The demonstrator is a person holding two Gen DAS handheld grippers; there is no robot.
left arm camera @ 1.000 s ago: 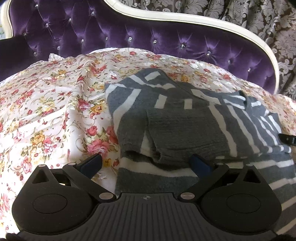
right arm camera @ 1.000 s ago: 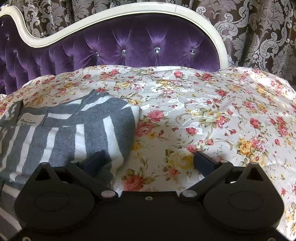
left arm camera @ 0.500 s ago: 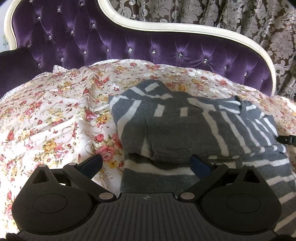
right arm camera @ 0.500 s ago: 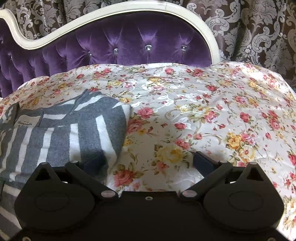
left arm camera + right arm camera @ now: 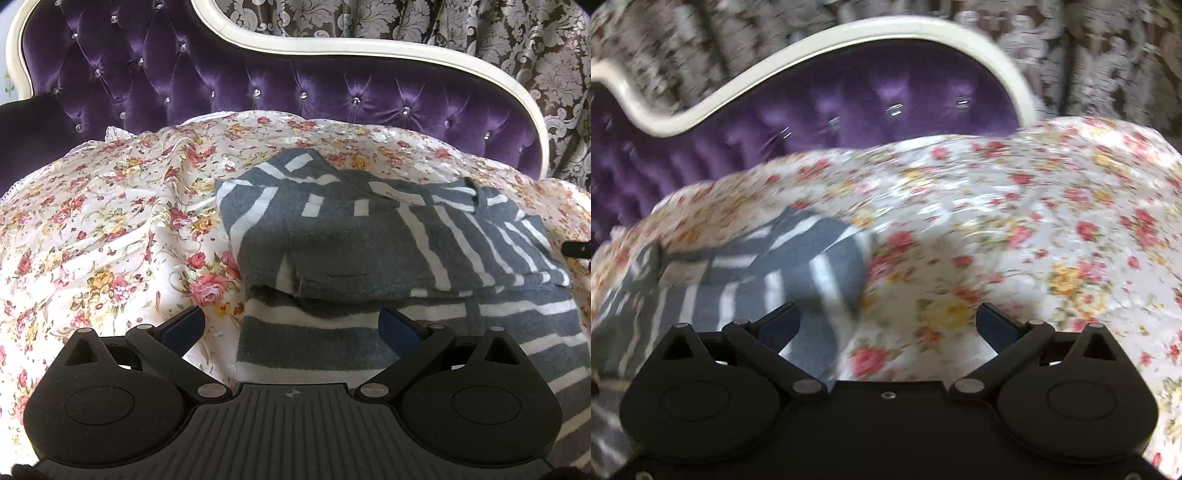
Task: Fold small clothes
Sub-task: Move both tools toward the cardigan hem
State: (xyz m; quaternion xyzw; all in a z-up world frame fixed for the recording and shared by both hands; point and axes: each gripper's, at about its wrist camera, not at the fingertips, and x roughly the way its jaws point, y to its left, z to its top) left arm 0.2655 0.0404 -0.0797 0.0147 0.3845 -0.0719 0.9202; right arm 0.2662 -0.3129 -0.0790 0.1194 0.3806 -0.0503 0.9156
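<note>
We are seeing the folded grey-and-white striped knit sweater (image 5: 388, 251) sharply at centre right in the left view; the right view is blurring it at lower left. It is lying on the glossy floral bedspread (image 5: 92, 229). We are holding both the left gripper (image 5: 291, 325) and the right gripper (image 5: 888, 323) with fingers spread, gripping nothing.

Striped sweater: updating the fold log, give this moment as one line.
striped sweater: partly folded on floral cover | left gripper: jaws open, empty | right gripper: jaws open, empty, view blurred
</note>
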